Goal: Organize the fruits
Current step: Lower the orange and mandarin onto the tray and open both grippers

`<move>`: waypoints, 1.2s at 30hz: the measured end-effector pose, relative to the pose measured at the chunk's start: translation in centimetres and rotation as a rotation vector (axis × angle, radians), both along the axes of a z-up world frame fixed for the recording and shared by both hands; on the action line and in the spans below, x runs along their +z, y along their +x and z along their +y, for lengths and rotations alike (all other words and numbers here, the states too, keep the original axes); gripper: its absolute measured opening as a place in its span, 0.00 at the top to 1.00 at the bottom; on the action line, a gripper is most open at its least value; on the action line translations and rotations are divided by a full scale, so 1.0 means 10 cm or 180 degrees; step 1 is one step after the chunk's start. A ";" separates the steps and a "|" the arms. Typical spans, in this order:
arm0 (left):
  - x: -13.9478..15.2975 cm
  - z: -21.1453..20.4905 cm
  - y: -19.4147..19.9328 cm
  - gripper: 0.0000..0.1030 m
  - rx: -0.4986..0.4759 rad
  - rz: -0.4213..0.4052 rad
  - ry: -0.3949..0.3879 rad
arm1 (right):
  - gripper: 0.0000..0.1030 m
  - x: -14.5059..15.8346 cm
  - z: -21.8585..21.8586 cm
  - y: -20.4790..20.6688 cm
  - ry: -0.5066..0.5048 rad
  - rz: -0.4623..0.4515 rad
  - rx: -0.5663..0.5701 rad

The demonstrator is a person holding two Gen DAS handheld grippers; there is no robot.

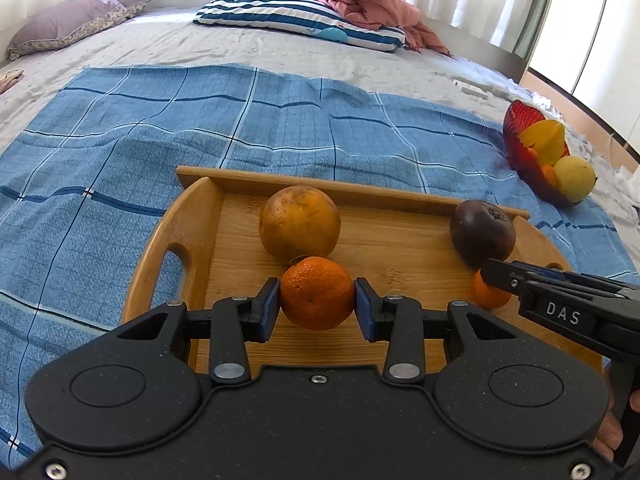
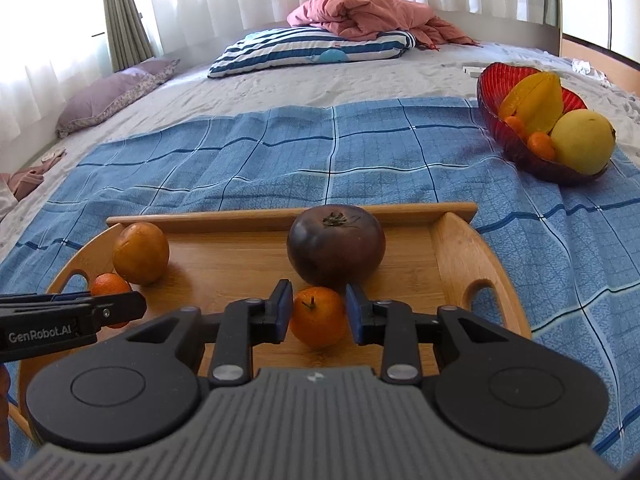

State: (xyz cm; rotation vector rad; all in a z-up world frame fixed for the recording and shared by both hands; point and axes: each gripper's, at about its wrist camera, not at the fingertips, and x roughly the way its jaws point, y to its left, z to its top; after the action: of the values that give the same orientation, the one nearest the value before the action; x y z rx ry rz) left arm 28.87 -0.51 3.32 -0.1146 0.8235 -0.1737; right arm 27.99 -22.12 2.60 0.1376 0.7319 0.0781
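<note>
A wooden tray (image 1: pixel 404 236) (image 2: pixel 452 256) lies on a blue checked cloth. On it are a large dull orange (image 1: pixel 299 222) (image 2: pixel 141 253), a dark purple fruit (image 1: pixel 482 233) (image 2: pixel 336 245) and two small mandarins. My left gripper (image 1: pixel 317 307) is shut on one mandarin (image 1: pixel 317 292) (image 2: pixel 110 286), pads touching both sides. My right gripper (image 2: pixel 319 312) straddles the other mandarin (image 2: pixel 319 316) (image 1: pixel 491 294); its pads stand close on either side with slim gaps. A red glass bowl (image 1: pixel 516 136) (image 2: pixel 504 128) at the right holds a starfruit, a yellow-green fruit and small mandarins.
The cloth (image 1: pixel 120 152) covers a grey bed. A striped pillow (image 1: pixel 296 16) and pink blanket (image 1: pixel 360 0) lie at the far end, a purple pillow (image 1: pixel 72 20) at far left. A small white object (image 1: pixel 474 90) lies behind the bowl.
</note>
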 end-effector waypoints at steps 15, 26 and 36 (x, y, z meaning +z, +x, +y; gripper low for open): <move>-0.09 -0.03 0.09 0.63 0.0051 0.0066 0.0030 | 0.59 -0.02 -0.03 -0.02 0.0093 0.0028 0.0008; -0.07 -0.03 0.07 0.53 0.0095 0.0026 0.0115 | 0.57 -0.01 -0.06 -0.06 0.0127 0.0031 0.0012; 0.11 -0.02 -0.16 0.20 -0.0033 -0.0163 0.0145 | 0.40 0.04 -0.19 -0.21 0.0289 -0.0033 -0.0014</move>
State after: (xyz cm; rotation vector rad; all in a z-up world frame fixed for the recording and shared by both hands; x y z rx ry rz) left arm 27.26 -0.73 4.47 -0.0629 0.7765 -0.1670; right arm 25.86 -24.00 3.04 0.2252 0.7180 0.1077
